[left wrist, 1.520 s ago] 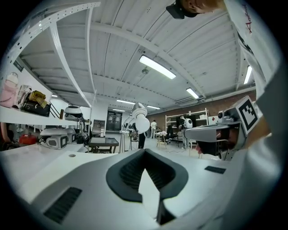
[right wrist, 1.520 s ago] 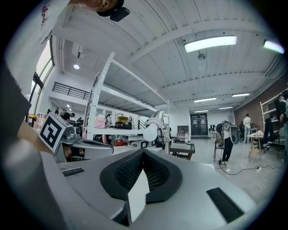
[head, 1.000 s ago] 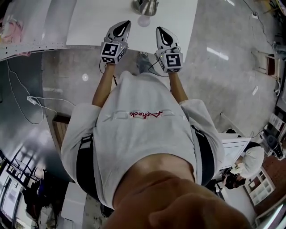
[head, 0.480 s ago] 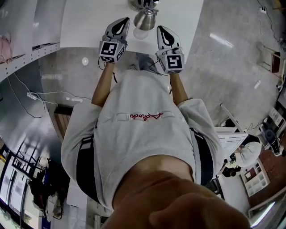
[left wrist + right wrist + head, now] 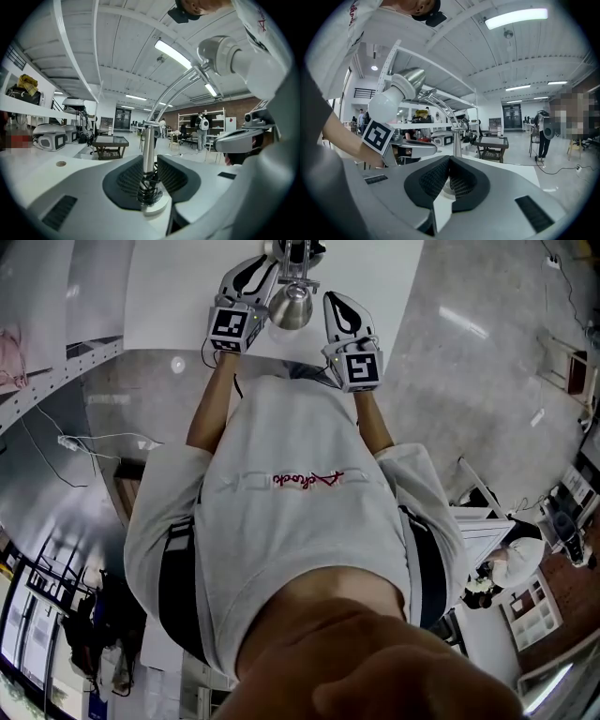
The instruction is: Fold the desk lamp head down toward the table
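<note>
Silver metal lamp head (image 5: 291, 307): bell-shaped, raised, not yet folded down. From above it sits between the two grippers, over the near part of the white desk (image 5: 178, 296).

- Carriage: a round base (image 5: 152, 206) on the desk, an upright post (image 5: 148, 140), and twin curved arms (image 5: 178, 86). The arms bow from the post top upward and back toward the person, so the long axis runs up and over to the head.
- Left gripper (image 5: 149, 164): held low and roughly level, aimed at the foot of the lamp. Its jaws are part open and have just been opening. The post stands in the gap at their tips, but the pads do not press on it and nothing is held. From here the head lies high and to the right.
- Right gripper (image 5: 449, 161): its jaws are closed together and empty. The post shows beyond the tips, and the head lies high and to the left, above the left gripper's marker cube.
- Governing relation: the head hangs above both grippers, about equally near each. Folding it probably requires one gripper to rise onto the head or upper arms and bear downward. The left, already at the post, looks placed to steady the lamp.
</note>
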Motion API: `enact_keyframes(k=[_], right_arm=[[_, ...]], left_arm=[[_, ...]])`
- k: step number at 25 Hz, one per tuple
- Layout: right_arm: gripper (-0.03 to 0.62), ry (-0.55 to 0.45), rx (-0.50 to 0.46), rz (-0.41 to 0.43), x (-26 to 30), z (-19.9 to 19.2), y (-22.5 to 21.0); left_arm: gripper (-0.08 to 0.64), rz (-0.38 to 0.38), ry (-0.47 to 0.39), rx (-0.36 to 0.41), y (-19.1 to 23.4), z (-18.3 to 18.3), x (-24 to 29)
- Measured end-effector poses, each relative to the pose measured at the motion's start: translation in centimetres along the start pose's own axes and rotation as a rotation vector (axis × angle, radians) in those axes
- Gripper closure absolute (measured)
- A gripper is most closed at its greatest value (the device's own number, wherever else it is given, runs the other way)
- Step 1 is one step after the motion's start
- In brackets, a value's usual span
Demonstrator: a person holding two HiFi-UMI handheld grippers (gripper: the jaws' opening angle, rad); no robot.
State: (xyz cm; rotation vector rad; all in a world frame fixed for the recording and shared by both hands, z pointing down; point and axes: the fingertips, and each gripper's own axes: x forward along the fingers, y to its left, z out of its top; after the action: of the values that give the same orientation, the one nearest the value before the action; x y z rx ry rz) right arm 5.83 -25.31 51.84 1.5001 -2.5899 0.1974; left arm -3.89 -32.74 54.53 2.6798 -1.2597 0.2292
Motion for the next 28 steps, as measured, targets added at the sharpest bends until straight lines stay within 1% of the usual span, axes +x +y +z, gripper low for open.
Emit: enact_keyframes(k=[2,5,9,14,18,21,24,26,28], right_arm=[[0.566,-0.005,-0.008,0.006,0.5,0.5,-0.7],[0.566,-0.018,-0.022,0.012,1.3,1.0,-1.5],[0.566,-0.017,-0.020,0.029,1.9,1.4,-2.0],[0.566,-0.019,-0.049,0.080,2.8,1.8,-1.5],[0.566,-0.032,-0.023,0.092,3.1,2.1,-1.3],[0.566,-0.025,-0.029,0.106,3.0,2.2,-1.0],[0.565,-0.030,-0.039,0.126,2.8,2.6,-0.4],[0.565,-0.038,-0.072,0.130,2.7,2.9,-0.1],[0.565,-0.045,-0.148,0.119,2.6,3.3,0.1]], left_arm=[[0.411,-0.011,-0.007,-0.006,0.3,0.6,1.3],[0.387,-0.036,-0.020,-0.011,0.6,1.3,3.1],[0.387,-0.079,-0.011,0.034,0.3,1.8,5.7],[0.380,-0.103,-0.003,0.053,0.3,1.8,8.6],[0.380,-0.119,-0.013,0.044,0.0,2.0,9.6],[0.402,-0.122,-0.019,0.038,-0.2,2.1,9.9],[0.403,-0.126,-0.021,0.040,-0.3,2.2,10.0],[0.403,-0.132,-0.019,0.040,-0.3,2.1,10.0],[0.402,-0.137,-0.016,0.042,-0.3,2.0,9.9]])
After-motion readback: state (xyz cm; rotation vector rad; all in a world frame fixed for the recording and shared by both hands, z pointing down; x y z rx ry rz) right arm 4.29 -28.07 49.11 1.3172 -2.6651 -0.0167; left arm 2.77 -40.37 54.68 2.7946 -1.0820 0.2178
